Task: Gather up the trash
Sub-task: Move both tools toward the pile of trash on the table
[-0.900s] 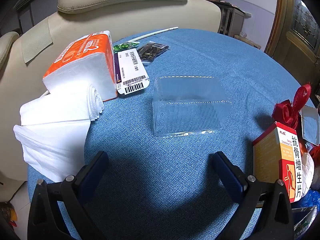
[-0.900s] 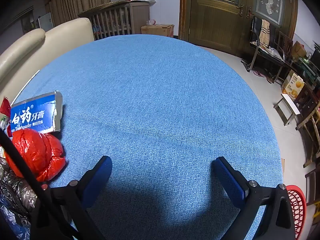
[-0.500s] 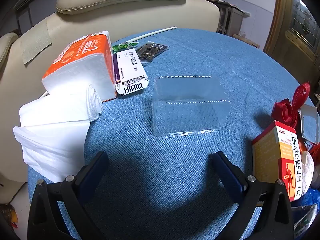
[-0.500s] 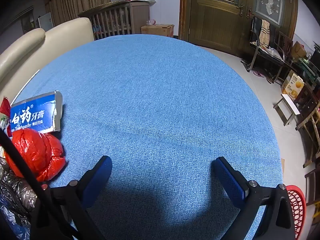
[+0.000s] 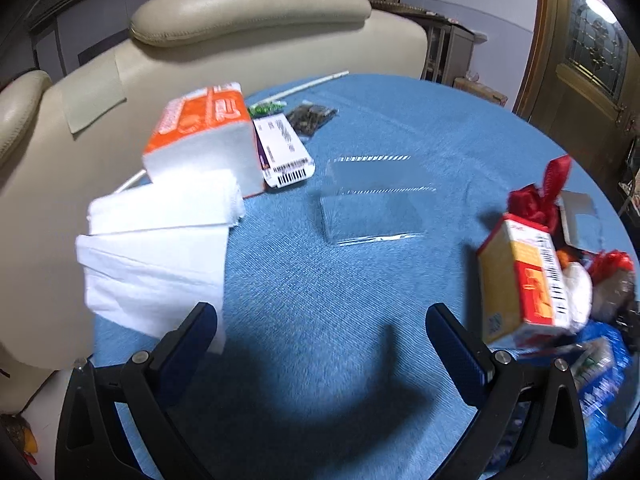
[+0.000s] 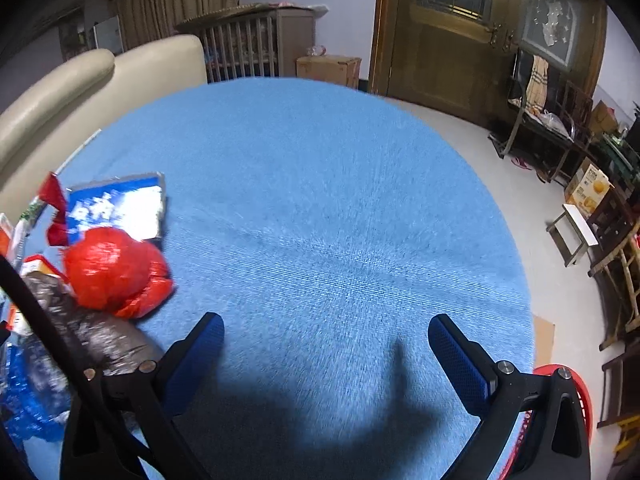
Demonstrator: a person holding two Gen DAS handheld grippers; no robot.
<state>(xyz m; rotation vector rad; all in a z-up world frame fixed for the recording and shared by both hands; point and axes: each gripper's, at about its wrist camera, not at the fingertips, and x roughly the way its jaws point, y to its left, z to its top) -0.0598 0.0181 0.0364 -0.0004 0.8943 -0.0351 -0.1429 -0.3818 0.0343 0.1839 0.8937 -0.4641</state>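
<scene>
My left gripper (image 5: 325, 322) hangs open over the blue tablecloth (image 5: 460, 132), with nothing between its fingers. Ahead of it lies a clear plastic clamshell box (image 5: 374, 200). Further left are an orange tissue pack (image 5: 200, 140), loose white tissues (image 5: 160, 240), a barcoded label card (image 5: 285, 152), a dark snack packet (image 5: 313, 116) and a green wrapper (image 5: 266, 109). At the right stands a yellow and red medicine box (image 5: 524, 276) beside a red ribbon (image 5: 540, 192). My right gripper (image 6: 326, 332) is open and empty over bare cloth. To its left lie a red plastic bag (image 6: 112, 268), a blue toothpaste box (image 6: 120, 208) and a silvery bag (image 6: 92, 328).
A cream sofa (image 5: 256, 20) backs the table on the far left. A thin white stick (image 5: 296, 88) lies at the cloth's far edge. A blue crinkled bag (image 5: 600, 364) sits by the medicine box. On the floor at the right stands a red basket (image 6: 576, 392), with chairs (image 6: 616, 248) beyond.
Both grippers have drawn back and up from the table, so everything looks smaller and the views are blurred. Nothing on the table has moved. Both stay open.
</scene>
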